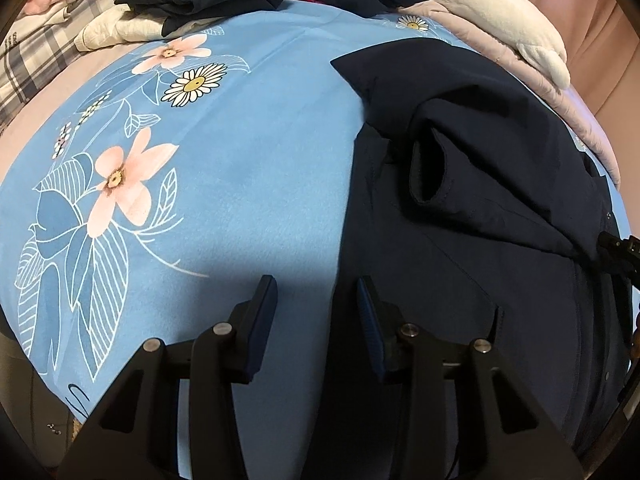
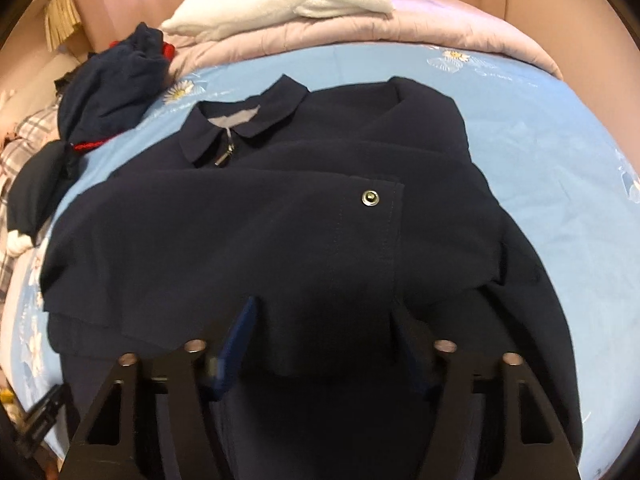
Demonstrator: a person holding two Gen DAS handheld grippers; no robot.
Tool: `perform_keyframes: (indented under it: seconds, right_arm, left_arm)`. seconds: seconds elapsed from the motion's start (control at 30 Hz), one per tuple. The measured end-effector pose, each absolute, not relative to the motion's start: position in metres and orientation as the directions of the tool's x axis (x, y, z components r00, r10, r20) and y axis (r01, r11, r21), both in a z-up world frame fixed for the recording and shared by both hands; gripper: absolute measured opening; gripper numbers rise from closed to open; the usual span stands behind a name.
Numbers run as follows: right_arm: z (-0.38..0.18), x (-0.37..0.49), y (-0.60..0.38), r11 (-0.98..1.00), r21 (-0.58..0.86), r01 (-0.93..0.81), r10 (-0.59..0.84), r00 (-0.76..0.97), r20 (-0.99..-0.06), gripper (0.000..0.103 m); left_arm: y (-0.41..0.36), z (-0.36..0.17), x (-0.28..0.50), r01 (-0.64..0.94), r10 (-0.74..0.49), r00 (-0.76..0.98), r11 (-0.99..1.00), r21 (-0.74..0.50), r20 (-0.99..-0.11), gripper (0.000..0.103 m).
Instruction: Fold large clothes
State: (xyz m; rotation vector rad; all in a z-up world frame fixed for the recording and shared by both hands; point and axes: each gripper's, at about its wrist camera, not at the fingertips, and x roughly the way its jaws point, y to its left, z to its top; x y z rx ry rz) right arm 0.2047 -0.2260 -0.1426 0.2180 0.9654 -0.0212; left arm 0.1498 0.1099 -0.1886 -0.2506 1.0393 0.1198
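From the left wrist, the left claw [image 1: 316,292] hangs half spread over the jacket's [image 1: 460,208] left edge, pinching nothing — the navy garment lies on the right of the blue floral bedsheet [image 1: 248,168]. From the right wrist, the right claw [image 2: 324,320] straddles a fold of the jacket [image 2: 280,208]; whether its pads press the cloth cannot be told. Collar [image 2: 248,120] far, snap [image 2: 369,197] right.

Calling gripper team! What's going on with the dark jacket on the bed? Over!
Left gripper open at navy collared jacket edge. Right gripper open over its hem. Blue floral bedsheet beside it bare. Over.
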Motion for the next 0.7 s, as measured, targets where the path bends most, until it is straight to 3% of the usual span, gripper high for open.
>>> perform_keyframes:
  seconds: [0.07,0.17,0.5,0.7]
  right_arm:
    - [-0.145,0.207,-0.227,0.979,0.176,0.106,0.085,0.569,-0.818,0.021]
    - [-0.14,0.206,-0.23,0.98,0.176,0.095,0.091,0.573,-0.815,0.008]
    - [-0.054,0.201,-0.251,0.985,0.16,0.07,0.06,0.721,-0.691,0.004]
    - [0.019,0.197,-0.248,0.997,0.07,0.013,0.03,0.82,-0.571,0.003]
  left_arm:
    - [0.109,-0.189,0.15,-0.212,-0.015,0.507,0.967,-0.141,-0.862,0.041]
    - [0.111,-0.19,0.151,-0.218,-0.019,0.508,0.964,-0.15,-0.861,0.041]
    - [0.112,-0.19,0.151,-0.221,-0.023,0.51,0.963,-0.157,-0.86,0.042]
    - [0.113,-0.19,0.152,-0.224,-0.033,0.506,0.96,-0.168,-0.862,0.042]
